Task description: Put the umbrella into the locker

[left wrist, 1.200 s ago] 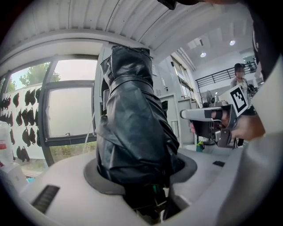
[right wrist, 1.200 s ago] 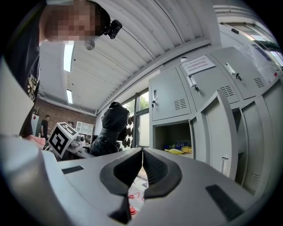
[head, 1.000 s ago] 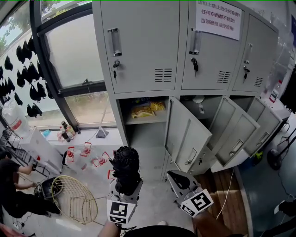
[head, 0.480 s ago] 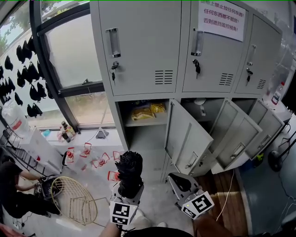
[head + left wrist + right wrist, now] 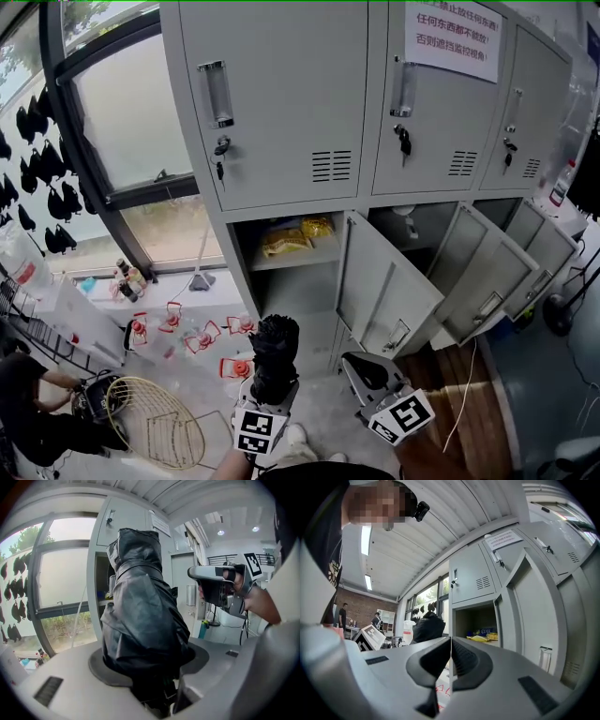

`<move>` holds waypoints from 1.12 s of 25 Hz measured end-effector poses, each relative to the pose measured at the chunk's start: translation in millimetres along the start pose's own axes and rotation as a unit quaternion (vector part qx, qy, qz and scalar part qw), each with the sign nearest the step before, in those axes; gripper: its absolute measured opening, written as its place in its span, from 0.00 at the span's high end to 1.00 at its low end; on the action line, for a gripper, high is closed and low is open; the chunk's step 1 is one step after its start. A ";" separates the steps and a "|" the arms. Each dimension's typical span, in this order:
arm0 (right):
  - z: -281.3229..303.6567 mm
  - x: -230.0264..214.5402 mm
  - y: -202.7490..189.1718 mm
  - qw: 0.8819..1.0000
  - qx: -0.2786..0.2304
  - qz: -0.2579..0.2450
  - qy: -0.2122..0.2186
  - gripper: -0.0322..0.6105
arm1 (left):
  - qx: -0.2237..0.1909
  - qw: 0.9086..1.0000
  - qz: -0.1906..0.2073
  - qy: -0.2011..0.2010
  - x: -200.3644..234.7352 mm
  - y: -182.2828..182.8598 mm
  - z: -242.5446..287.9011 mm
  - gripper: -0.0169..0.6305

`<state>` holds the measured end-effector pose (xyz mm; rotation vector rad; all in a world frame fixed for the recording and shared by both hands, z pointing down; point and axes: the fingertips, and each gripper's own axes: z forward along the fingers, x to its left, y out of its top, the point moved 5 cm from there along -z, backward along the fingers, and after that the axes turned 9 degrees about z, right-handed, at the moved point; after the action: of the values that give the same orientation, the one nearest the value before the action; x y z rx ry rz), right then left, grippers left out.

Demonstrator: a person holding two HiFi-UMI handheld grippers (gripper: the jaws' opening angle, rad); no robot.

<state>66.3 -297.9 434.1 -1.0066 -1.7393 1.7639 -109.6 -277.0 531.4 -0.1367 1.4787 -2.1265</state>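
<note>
Big window (image 5: 131, 112) on left – grey floor (image 5: 322, 411), wire chair (image 5: 159, 427) nr it.

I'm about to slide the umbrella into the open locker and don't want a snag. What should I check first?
1. The left gripper clamps the umbrella: ok.
2. The locker has its door swung open: ok.
3. The space under the shelf looks bare: ok.
4. The snacks lie on the shelf, off the path: ok.
5. The right gripper is shut, empty, aside: ok.
6. The umbrella fits inside: cannot tell.
</note>
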 end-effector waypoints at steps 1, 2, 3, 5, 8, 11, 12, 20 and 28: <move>4.7 -2.2 0.3 1.000 -0.001 0.000 -0.003 0.90 | 0.003 1.000 0.000 -0.005 3.1 -1.7 5.6 0.57; 9.0 -4.0 0.2 1.000 -0.002 0.000 -0.005 0.90 | 0.006 1.000 -0.001 -0.010 5.5 -3.7 11.0 0.57; 13.0 -5.1 -0.2 1.000 -0.003 0.000 -0.007 0.90 | 0.010 1.000 -0.002 -0.016 7.3 -6.2 16.2 0.57; 20.7 -7.2 -0.5 1.000 -0.004 -0.001 -0.009 0.90 | 0.017 1.000 -0.006 -0.026 10.5 -11.4 25.8 0.57; 32.2 -13.2 2.1 1.000 -0.006 -0.003 -0.014 0.90 | 0.026 0.999 -0.010 -0.039 16.3 -16.9 40.0 0.57; 43.9 -19.9 5.4 1.000 -0.009 -0.006 -0.018 0.90 | 0.036 0.998 -0.015 -0.050 24.2 -20.9 54.9 0.57; 47.6 -21.7 5.7 1.000 -0.009 -0.007 -0.020 0.90 | 0.041 0.998 -0.018 -0.054 26.7 -22.7 59.7 0.57; 67.4 -38.3 3.7 0.999 -0.005 -0.005 -0.036 0.90 | 0.084 0.991 -0.054 -0.085 39.3 -47.9 99.1 0.57; 81.5 -51.8 4.7 0.999 0.001 -0.007 -0.054 0.90 | 0.118 0.982 -0.092 -0.117 45.8 -65.4 134.2 0.57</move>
<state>37.2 -390.1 433.1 -0.9103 -1.8048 1.8416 -122.2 -395.3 632.6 -0.4357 1.1067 -2.3226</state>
